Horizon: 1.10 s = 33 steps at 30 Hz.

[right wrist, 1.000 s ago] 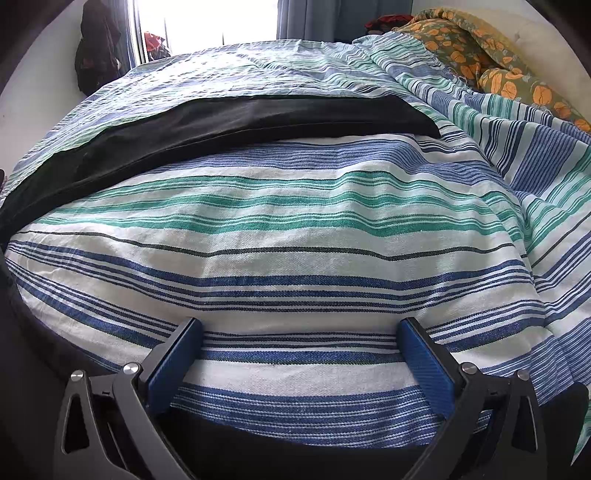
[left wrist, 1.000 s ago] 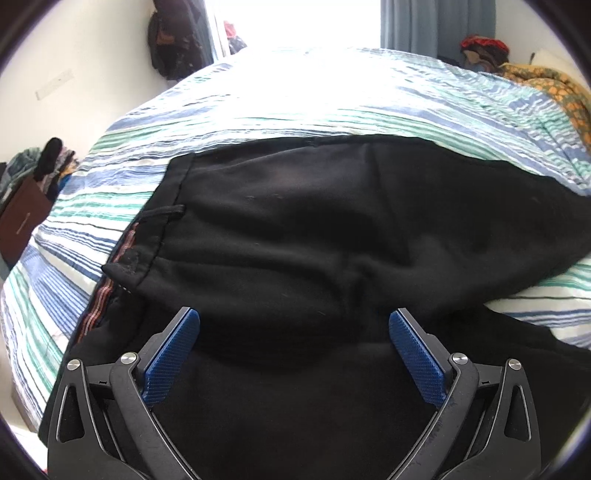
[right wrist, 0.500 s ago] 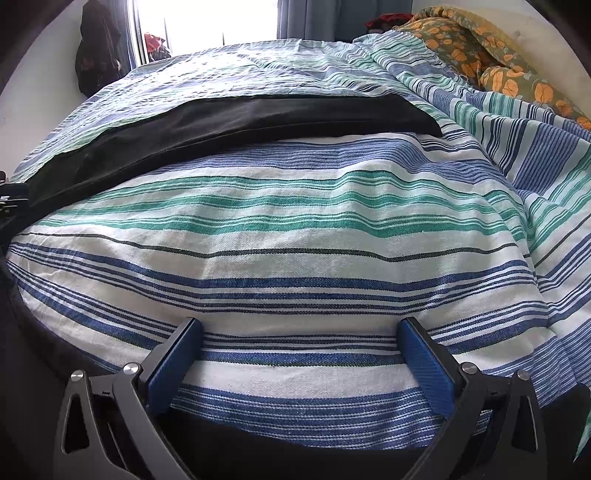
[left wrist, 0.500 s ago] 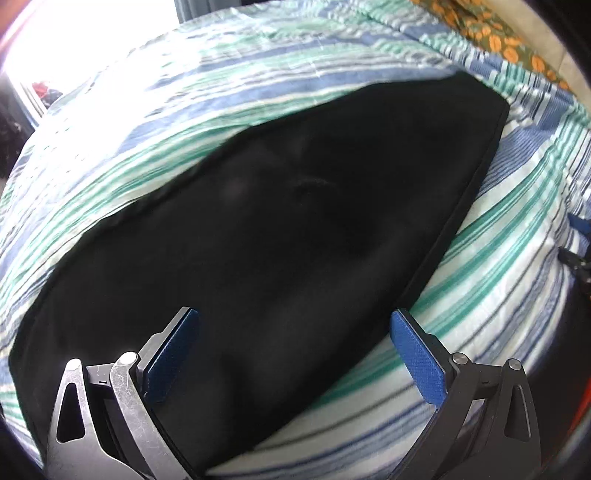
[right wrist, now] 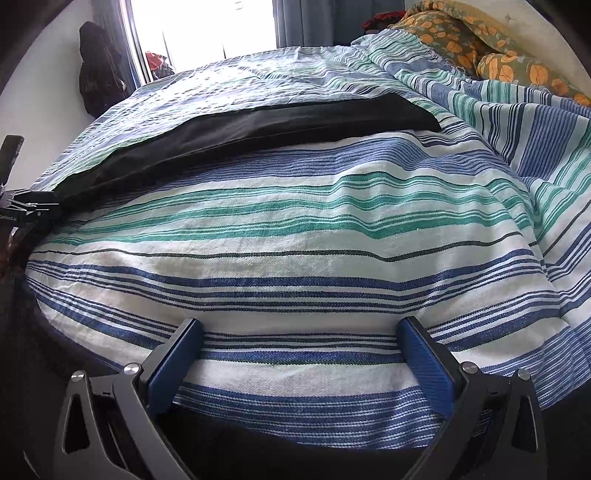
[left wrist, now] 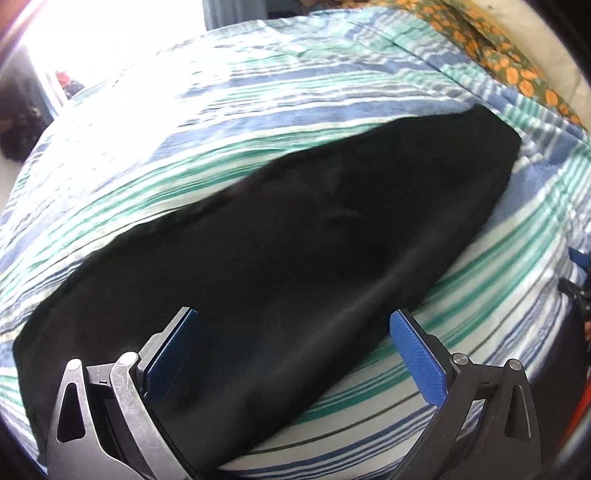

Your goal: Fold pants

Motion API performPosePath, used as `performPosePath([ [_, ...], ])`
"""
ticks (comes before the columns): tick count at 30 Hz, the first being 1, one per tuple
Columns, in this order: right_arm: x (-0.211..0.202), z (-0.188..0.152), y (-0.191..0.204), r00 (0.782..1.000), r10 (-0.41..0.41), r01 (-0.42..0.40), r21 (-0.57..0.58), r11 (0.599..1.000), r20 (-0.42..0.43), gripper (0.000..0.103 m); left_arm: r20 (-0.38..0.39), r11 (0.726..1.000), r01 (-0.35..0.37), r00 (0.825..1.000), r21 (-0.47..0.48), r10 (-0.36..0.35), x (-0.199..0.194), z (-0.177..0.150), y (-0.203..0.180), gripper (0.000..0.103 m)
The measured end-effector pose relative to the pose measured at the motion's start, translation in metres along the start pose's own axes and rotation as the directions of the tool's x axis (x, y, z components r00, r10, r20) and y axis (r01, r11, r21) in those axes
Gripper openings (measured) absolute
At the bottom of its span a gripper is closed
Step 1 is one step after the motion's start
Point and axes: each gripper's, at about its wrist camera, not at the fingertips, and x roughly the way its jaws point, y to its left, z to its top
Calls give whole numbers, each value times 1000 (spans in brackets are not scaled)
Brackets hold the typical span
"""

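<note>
Black pants point(left wrist: 295, 258) lie flat on the striped bed as one long folded strip running from lower left to upper right. My left gripper point(left wrist: 293, 349) is open and empty, hovering over the near end of the pants. In the right wrist view the pants point(right wrist: 258, 125) appear as a dark band across the far part of the bed. My right gripper point(right wrist: 301, 354) is open and empty, low over bare bedspread near the bed's front edge. The left gripper point(right wrist: 26, 206) shows at the left edge of that view, by the pants' near end.
The blue, green and white striped bedspread point(right wrist: 295, 240) covers the bed and bunches into folds at the right. Orange-flowered pillows point(right wrist: 498, 62) lie at the back right. A bright window point(right wrist: 203, 29) and a dark hanging bag point(right wrist: 99, 85) stand beyond the bed.
The left wrist view swung from the waistband end to look along the folded legs, then pulled back a little. The right gripper stayed put.
</note>
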Motion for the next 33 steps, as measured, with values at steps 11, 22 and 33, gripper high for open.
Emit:
performPosePath([
  [11,1,1,2,1000,-9,9,-6,1000,-13,103,57,936,-84,992,-342,110,22,-69,85,102],
  [22,-35,99,-91,954,123,-217,341,915,275,95,99,937,-84,987,-339,125,30,-66,99,102],
  [33,112,187,-140,959,259,-272,628,729,114,50,113,937,-83,985,-339,128,35,-60,96,102],
])
